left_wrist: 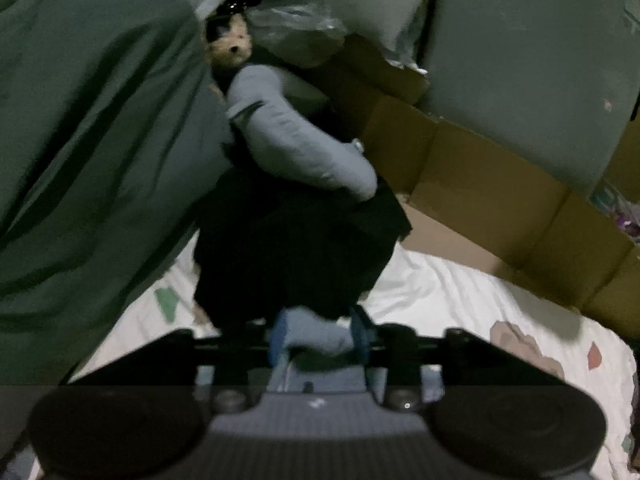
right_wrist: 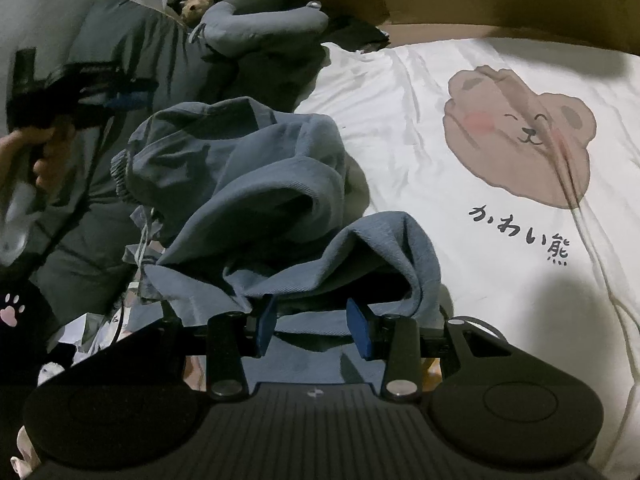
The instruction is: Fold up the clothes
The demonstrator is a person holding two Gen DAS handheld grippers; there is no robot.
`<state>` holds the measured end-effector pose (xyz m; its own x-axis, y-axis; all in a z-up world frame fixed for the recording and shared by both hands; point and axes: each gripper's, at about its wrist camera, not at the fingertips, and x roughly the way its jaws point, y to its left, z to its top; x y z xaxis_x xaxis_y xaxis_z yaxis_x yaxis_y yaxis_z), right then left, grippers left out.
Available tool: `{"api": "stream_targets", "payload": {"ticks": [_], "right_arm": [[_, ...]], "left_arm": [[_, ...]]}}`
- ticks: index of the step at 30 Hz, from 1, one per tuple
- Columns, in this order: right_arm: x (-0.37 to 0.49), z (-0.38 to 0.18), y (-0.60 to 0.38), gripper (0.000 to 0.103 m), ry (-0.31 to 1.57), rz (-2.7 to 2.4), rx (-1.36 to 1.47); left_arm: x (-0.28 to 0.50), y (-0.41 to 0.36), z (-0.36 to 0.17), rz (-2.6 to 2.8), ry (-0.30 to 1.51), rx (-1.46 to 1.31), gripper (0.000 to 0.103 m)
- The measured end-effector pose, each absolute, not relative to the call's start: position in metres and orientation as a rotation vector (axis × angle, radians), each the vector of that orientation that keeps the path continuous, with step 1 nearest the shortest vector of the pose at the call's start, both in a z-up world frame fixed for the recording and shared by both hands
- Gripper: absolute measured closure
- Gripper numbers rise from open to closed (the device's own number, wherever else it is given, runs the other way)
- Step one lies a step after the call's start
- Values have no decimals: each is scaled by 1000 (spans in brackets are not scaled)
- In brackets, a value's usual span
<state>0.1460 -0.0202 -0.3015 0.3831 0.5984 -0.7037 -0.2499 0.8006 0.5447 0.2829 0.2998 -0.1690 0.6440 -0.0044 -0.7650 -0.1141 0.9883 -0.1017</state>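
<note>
- The blue-grey garment (right_wrist: pixel 248 200) lies crumpled in a heap on the white bedsheet (right_wrist: pixel 400 92), just to the side of the brown bear print (right_wrist: pixel 520 136) on that sheet.
- The right gripper (right_wrist: pixel 312 328) sits at the near edge of the heap. Its blue fingers (right_wrist: pixel 360 332) stand apart with a fold of the garment lying between them; neither pad presses the cloth, so the fingers are open around the fabric rather than clamped on it.
- A ribbed cuff (right_wrist: pixel 120 176) and a pale drawstring (right_wrist: pixel 144 240) show on the side of the heap away from the bear print.
- In the left wrist view, the left gripper (left_wrist: pixel 320 338) has a small bunch of blue-grey cloth (left_wrist: pixel 316 332) between its blue fingers (left_wrist: pixel 362 334). The view is blurred and I cannot tell whether the fingers are pinching it or merely standing around it.
- In the right wrist view the left gripper (right_wrist: pixel 80 92) appears motion-blurred, raised beyond the heap on the side far from the bear print, with a hand (right_wrist: pixel 40 152) on its handle.
- Beyond the heap, at the far edge of the bedsheet, a grey-blue cushion roll (left_wrist: pixel 300 136) rests on dark fabric, with a small teddy bear (left_wrist: pixel 230 46) beside its far end.
- Brown cardboard (left_wrist: pixel 480 184) lines the far edge of the bedsheet, behind the bear print.
- A dark green cloth (left_wrist: pixel 100 120) hangs next to the teddy bear.
</note>
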Motion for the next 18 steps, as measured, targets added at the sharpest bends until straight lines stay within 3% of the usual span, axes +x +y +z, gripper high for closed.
{"api": "stream_targets", "payload": {"ticks": [6,18], "right_arm": [[145,-301,-21,57,1044,551,383],[140,-304,-19,57,1058,565,370]], "left_arm": [[243,309,-175,69,925,-150,42],[175,332,-253,208,1068,-168,44]]}}
